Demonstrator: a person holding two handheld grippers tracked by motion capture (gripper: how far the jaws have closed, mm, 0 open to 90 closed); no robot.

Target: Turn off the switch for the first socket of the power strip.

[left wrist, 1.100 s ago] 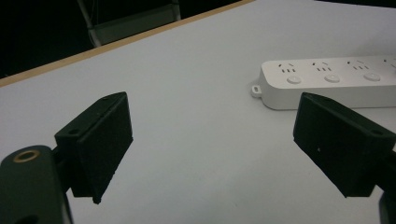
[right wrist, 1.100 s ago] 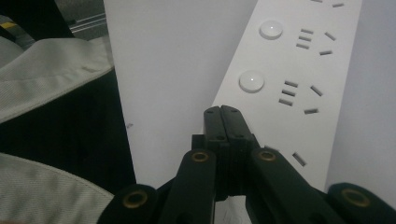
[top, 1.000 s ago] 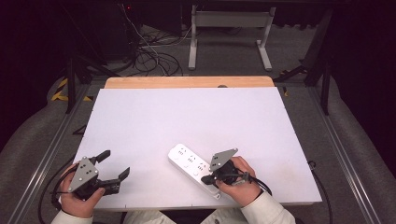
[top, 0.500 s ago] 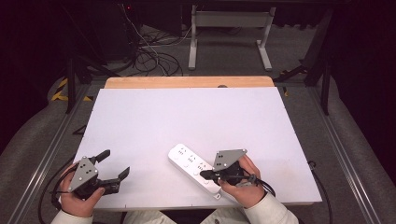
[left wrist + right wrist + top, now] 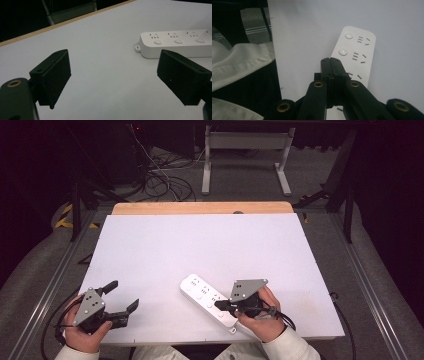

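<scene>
A white power strip [image 5: 206,299] lies slanted on the white table top [image 5: 200,245] near the front edge. My right gripper [image 5: 219,305] is shut with nothing between its jaws, and its tips sit over the strip's near half. In the right gripper view the closed jaws [image 5: 331,61] cover the strip [image 5: 358,47] just below two round buttons; I cannot tell whether they touch it. At the front left my left gripper [image 5: 122,296] stands open, well apart from the strip. Seen from the left gripper [image 5: 115,72], the strip [image 5: 175,42] is ahead to the right.
The table's wooden back edge [image 5: 200,208] runs along the far side. Behind it on the floor are loose cables [image 5: 165,180] and a metal stand [image 5: 245,150]. A white sleeve [image 5: 242,62] lies just off the front edge.
My right gripper has swung from pointing away from me to pointing left, bringing its tips over the power strip. The left gripper and the strip have stayed where they were.
</scene>
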